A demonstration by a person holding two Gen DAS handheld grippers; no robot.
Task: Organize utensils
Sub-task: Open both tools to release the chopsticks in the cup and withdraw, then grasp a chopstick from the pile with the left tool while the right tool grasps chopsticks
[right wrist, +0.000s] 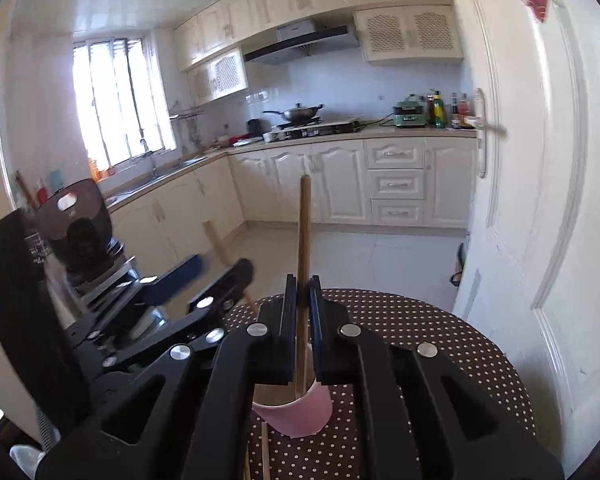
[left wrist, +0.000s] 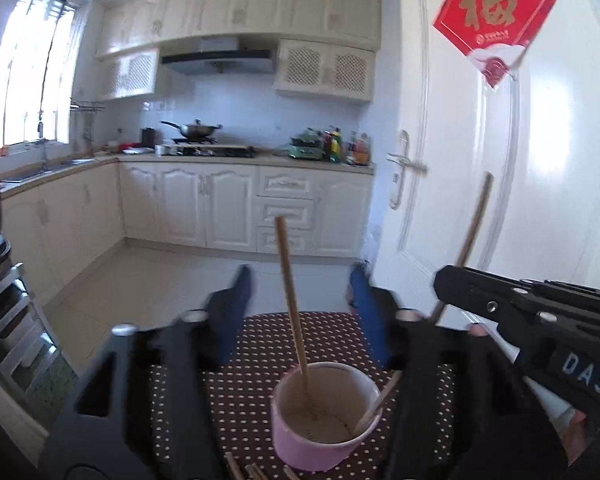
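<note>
A pink paper cup (left wrist: pixel 324 416) stands on a round brown polka-dot table (left wrist: pixel 228 392). One wooden chopstick (left wrist: pixel 292 296) leans upright in the cup. My left gripper (left wrist: pixel 300 284) is open, its blue-padded fingers spread above the cup. My right gripper (right wrist: pixel 303 292) is shut on a second chopstick (right wrist: pixel 303 232) and holds it upright with its lower end inside the cup (right wrist: pixel 300 412). In the left wrist view the right gripper (left wrist: pixel 444 284) comes in from the right with that chopstick (left wrist: pixel 472 232). More chopsticks (left wrist: pixel 252 470) lie on the table in front of the cup.
A white door (left wrist: pixel 500 184) with a red paper decoration stands close on the right. A metal rack with a dark appliance (right wrist: pixel 80 228) stands to the left of the table. Kitchen cabinets, stove and sink are far behind.
</note>
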